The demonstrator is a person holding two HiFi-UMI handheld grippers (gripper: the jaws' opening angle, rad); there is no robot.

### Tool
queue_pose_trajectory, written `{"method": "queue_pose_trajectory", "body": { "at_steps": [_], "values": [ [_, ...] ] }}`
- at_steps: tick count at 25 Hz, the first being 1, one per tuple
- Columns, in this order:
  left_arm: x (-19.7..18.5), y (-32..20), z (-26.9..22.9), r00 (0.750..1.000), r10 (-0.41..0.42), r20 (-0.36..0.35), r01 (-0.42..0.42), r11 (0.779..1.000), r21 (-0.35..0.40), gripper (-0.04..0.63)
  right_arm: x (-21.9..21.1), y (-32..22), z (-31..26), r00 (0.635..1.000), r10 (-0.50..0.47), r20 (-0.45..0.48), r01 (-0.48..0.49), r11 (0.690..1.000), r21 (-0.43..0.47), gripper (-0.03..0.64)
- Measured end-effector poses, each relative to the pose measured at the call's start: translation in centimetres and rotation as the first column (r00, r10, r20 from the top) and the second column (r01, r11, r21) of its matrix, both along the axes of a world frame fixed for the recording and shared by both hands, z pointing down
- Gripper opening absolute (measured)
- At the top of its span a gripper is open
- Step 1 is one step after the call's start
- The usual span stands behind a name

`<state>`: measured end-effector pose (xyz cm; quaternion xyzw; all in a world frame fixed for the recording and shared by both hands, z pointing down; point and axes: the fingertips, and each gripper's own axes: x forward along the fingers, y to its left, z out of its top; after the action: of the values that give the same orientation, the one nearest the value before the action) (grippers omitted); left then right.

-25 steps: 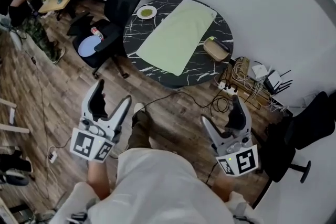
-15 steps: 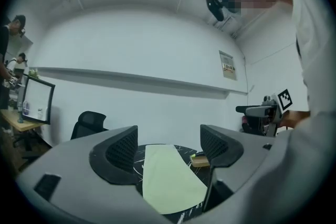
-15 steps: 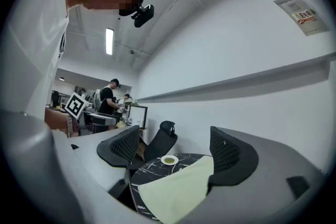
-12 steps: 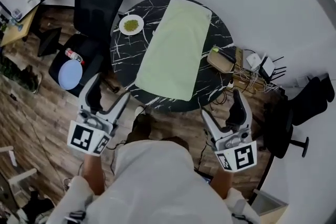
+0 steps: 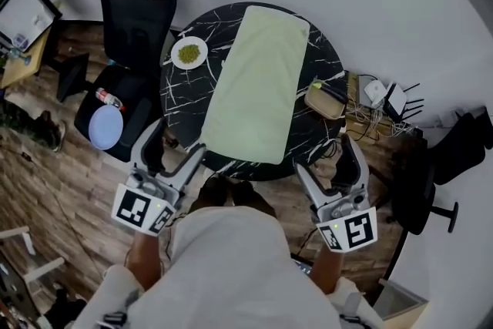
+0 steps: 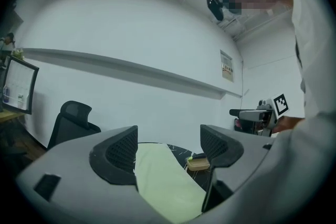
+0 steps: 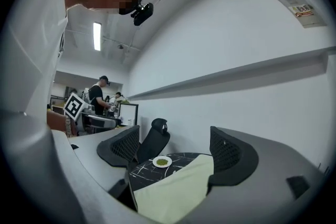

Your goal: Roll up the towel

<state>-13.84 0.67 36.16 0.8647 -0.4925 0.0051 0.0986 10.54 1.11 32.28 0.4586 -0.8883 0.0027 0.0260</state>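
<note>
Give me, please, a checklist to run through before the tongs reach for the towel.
1. Towel spread flat on the table, not yet rolled: ok.
2. Left tongs open, nothing between them: ok.
3. Right tongs open, nothing between them: ok.
4. Both tongs at the towel's near end: not ok; they hang short of the table.
5. Plate apart from the towel: ok.
6. Tan object apart from the towel's right edge: cannot tell; it sits very close.
</note>
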Motion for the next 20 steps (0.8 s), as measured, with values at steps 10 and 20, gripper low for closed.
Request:
{"method": "queue_pose_trajectory", "body": {
  "at_steps": [10, 20],
  "values": [
    [0.5, -0.8, 2.0, 0.997, 0.007, 0.077, -0.004, 0.999, -0.045, 0.345, -1.1, -1.8, 3.5, 0.992, -0.086, -0.093, 0.081, 0.995, -0.057, 0.374],
    [1.5, 0.6, 21.5, 0.699, 0.565, 0.438, -0.360, 0.807, -0.467, 0.344, -1.7, 1.5, 26.4, 0.810, -0.332, -0.483, 0.065, 0.870, -0.488, 0.371]
  ]
}}
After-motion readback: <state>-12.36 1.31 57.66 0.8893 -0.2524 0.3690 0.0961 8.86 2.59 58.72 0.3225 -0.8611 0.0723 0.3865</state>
